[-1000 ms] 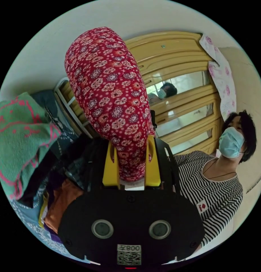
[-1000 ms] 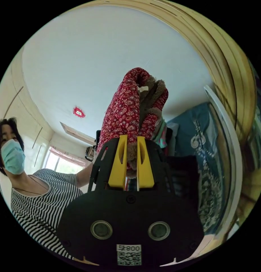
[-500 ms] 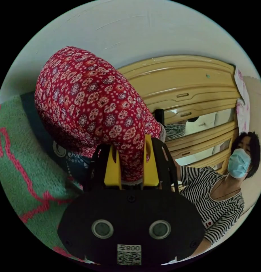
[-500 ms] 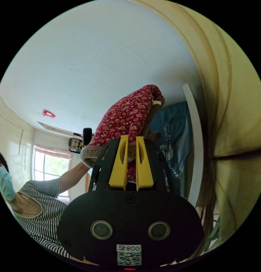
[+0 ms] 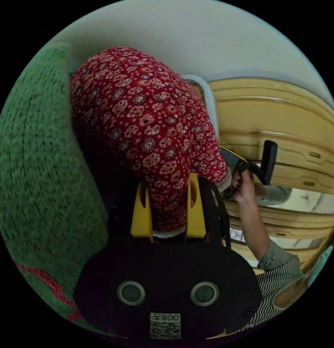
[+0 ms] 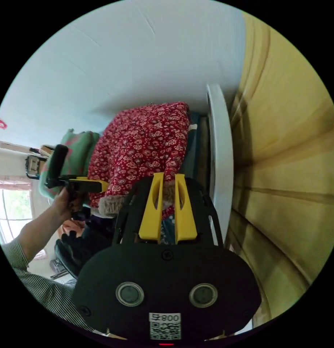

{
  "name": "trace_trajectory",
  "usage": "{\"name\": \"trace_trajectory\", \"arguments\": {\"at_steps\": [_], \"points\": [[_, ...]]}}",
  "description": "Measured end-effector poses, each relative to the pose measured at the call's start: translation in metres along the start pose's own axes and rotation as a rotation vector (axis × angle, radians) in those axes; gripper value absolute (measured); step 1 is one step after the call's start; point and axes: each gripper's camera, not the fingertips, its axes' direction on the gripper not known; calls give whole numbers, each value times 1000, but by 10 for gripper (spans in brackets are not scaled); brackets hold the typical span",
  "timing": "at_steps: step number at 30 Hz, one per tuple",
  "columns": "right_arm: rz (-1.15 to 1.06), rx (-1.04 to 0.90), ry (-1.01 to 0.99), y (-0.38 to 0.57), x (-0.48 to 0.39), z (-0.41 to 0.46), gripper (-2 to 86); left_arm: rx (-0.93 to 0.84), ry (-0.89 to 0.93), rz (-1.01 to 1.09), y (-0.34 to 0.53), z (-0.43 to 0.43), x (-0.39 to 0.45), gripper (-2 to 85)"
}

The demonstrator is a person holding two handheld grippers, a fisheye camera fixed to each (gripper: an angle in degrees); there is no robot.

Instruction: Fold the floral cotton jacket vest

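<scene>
The folded red floral vest (image 5: 145, 127) bulges above my left gripper (image 5: 168, 188), whose yellow jaws are shut on its lower edge. In the right gripper view the same red floral vest (image 6: 145, 145) lies bundled between a green knit and a white rail, and my right gripper (image 6: 167, 185) is shut on its fleece-lined hem. The other gripper (image 6: 79, 185) comes in from the left, held by a hand (image 6: 63, 204), close against the vest's side. In the left gripper view the other gripper (image 5: 246, 165) shows at the right, beyond the vest.
A green knit with red pattern (image 5: 40, 174) presses against the vest's left side. A yellow wooden wardrobe (image 6: 283, 163) stands close on the right, with a white rail (image 6: 219, 159) beside it. A striped sleeve (image 5: 279, 268) reaches in. White ceiling above.
Both cameras have swung and moved in toward the stack by the wardrobe. The vest has come down between the green knit and the white rail. Both grippers keep their hold.
</scene>
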Motion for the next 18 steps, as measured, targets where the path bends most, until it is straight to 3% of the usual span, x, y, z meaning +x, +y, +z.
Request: {"name": "trace_trajectory", "arguments": {"at_steps": [6,15,18], "points": [[15,-35,23,-23,-11,30,54,20,46,26,-19,18,-5,147],[-83,177,22,-16,-47,-55,50,185,319,202,-15,4,16,144],[-62,143,43,-17,-49,-36,55,89,166,86,-12,22,-5,159]]}}
